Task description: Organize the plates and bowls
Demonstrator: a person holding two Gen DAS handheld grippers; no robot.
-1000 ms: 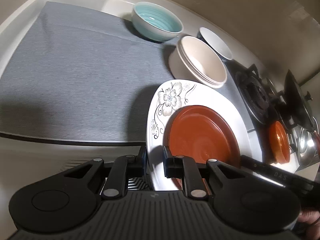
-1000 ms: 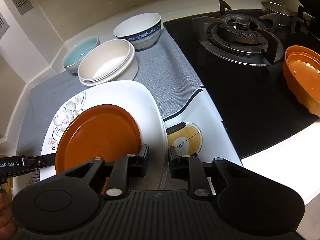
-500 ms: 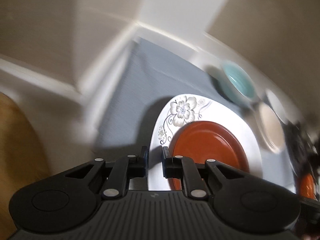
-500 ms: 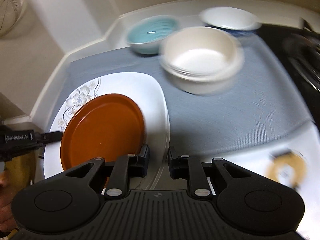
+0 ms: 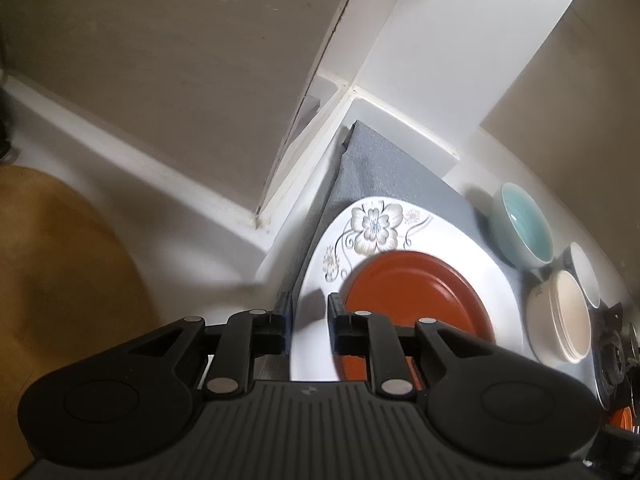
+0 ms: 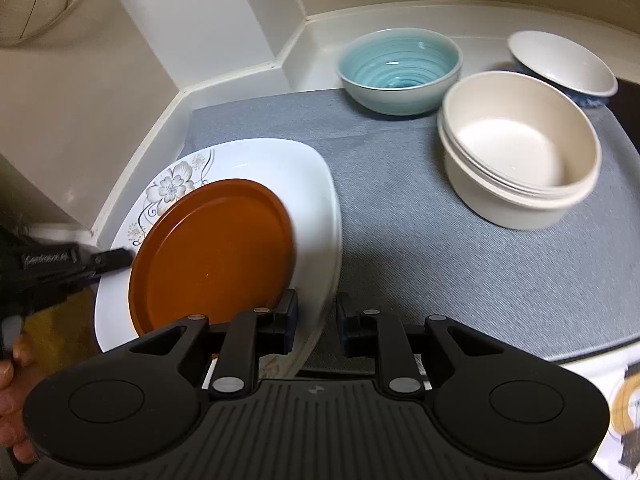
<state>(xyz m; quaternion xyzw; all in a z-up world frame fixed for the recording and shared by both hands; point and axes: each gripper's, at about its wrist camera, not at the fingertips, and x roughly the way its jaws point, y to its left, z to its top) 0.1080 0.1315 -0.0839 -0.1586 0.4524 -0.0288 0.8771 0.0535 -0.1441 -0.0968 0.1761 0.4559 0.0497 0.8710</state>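
Matte black left gripper (image 5: 308, 322) and right gripper (image 6: 318, 322), same build: ribbed housing w/ small centre logo, two rounded lobes w/ circular recesses. Angled link bars w/ silver rivets, squared black fingertips. White "GenRobot.AI" lettering along side of left unit in right wrist view; bare hand (image 6: 14, 396) at lower left edge.

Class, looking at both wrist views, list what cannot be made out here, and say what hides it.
- Near rim of the white floral plate: covered by both tongs' bodies, so pad contact is unclear.
- Orange plate: near edge hidden in both views.
- Blue-patterned bowl: partly behind the stacked cream bowls.
- Stove: cut off at left view's edge.
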